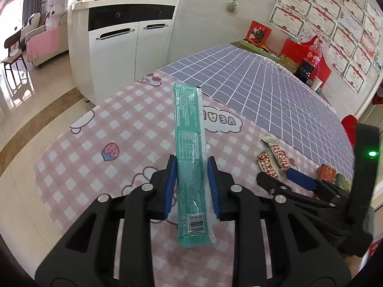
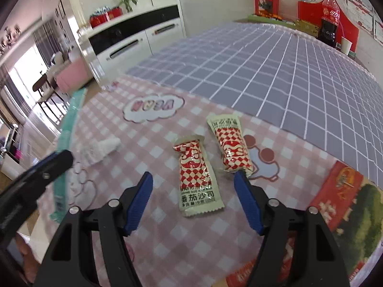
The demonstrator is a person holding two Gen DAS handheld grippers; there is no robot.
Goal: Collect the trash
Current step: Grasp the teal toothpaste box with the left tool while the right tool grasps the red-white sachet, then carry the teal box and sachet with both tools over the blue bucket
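Note:
My left gripper is shut on a long teal wrapper and holds it above the pink checked cloth. The wrapper also shows blurred at the left of the right wrist view, beside the left gripper's finger. My right gripper is open and low over the cloth, its jaws either side of a red-and-white ketchup sachet. A second sachet lies just beyond the right fingertip. Both sachets and the right gripper show in the left wrist view.
A crumpled white tissue lies left of the sachets. A red and green box sits at the right. Beyond lies a grey grid cloth, with a cola bottle and paper cup at the far edge. A white cabinet stands behind.

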